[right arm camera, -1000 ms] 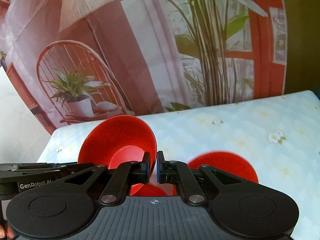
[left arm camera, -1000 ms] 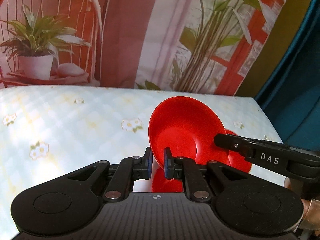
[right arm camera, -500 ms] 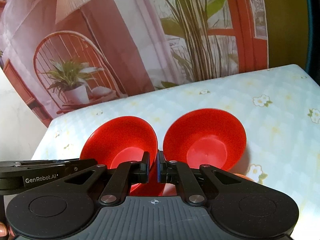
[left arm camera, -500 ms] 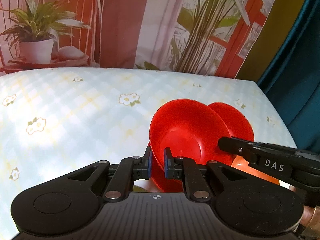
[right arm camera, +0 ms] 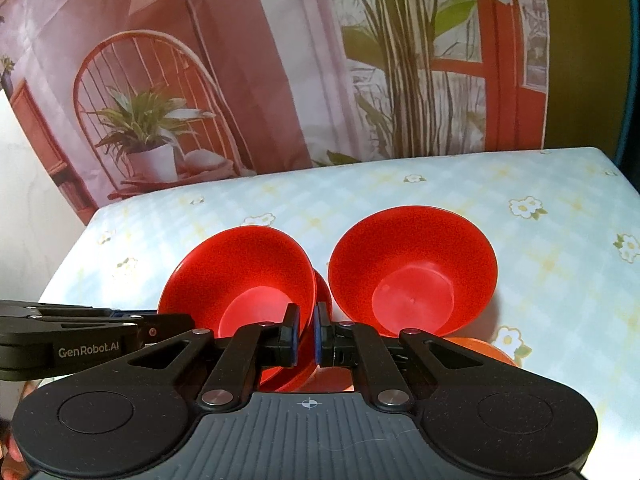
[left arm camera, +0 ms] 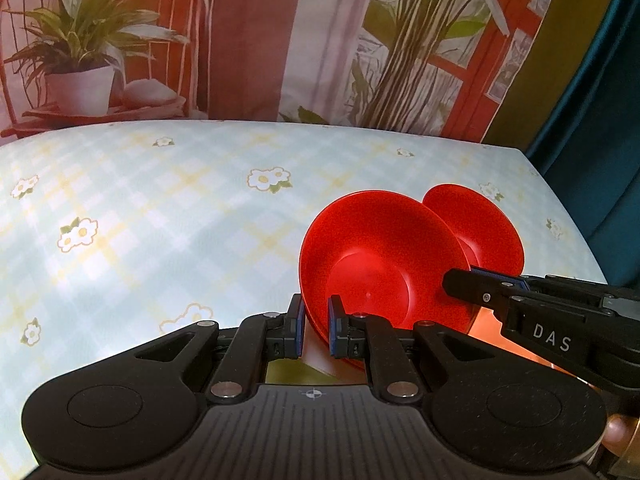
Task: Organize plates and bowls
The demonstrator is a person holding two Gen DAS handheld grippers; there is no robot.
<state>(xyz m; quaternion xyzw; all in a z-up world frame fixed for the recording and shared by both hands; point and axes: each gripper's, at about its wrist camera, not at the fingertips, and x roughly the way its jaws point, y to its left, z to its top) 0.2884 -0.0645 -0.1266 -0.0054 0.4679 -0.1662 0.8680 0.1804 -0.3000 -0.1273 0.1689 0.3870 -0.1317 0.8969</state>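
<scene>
Left gripper (left arm camera: 314,326) is pinched on a red bowl's (left arm camera: 380,264) rim. Right gripper (right arm camera: 304,334) looks clamped on the same bowl, I think. Second bowl (right arm camera: 414,272) sits just ahead-right; swing sideways and they'll clack, or the rim slips.

Two close forward views, table (left arm camera: 160,216) shared

— What do we see of our left gripper (left arm camera: 313,326)?
— Matte black, ribbed grey base, silver screws, blue pads.
— And our right gripper (right arm camera: 304,330)?
— The same; white "DAS" and "GenRobot.AI" lettering on the sides.
</scene>
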